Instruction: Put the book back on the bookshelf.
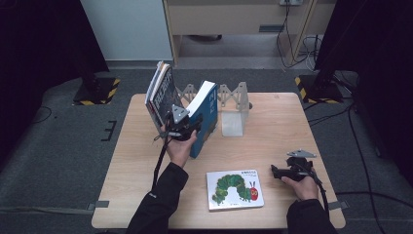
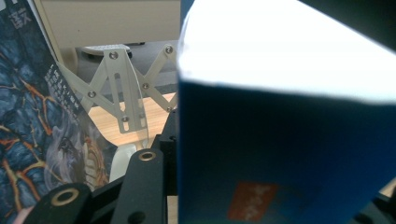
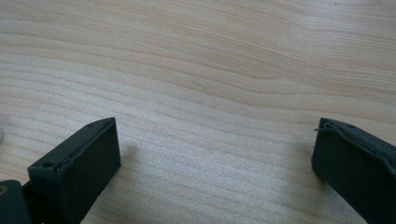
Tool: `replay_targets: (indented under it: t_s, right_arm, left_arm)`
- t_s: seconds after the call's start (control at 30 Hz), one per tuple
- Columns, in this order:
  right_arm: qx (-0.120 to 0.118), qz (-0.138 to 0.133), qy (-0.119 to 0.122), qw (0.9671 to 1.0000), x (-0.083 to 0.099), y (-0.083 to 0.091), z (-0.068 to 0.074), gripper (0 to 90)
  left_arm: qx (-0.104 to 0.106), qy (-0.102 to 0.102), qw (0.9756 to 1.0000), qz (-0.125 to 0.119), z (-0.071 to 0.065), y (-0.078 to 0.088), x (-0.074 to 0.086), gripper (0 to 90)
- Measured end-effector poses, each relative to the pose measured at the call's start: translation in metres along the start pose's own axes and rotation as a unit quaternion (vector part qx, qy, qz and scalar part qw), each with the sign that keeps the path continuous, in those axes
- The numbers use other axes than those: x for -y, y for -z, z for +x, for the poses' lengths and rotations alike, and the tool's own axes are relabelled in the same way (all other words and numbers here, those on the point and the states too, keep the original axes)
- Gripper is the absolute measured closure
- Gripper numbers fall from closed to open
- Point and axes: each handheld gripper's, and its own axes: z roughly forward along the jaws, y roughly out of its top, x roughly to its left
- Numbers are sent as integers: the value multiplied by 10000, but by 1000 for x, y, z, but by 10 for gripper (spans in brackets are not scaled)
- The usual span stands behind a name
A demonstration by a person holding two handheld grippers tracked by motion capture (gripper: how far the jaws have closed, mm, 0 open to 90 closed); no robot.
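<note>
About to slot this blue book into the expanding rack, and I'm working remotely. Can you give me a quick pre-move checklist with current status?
1. Left gripper closed on the blue book: ok, the book sits between its jaws in the left gripper view.
2. Blue book upright: not ok, it leans to the right.
3. Free slot in the rack: ok, bare gaps show to the right of the book.
4. Dark-covered books stable: cannot tell; they lean to the left at the rack's end.
5. Right gripper out of the way: ok, open and low over the table.
6. Caterpillar book out of the path: ok, flat near the front edge.
</note>
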Motion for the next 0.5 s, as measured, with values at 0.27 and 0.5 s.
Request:
replay_targets:
  t_s: [0.27,0.5]
  right_arm:
    - [2,1,-5,10000,0,0,0,14]
    - [1,3,7,10000,0,0,0,14]
  left_arm:
    - [-94,125,9999,-19,-2,-12,-4,594]
    - [-180,232,9996,-9,0,-26,-9,595]
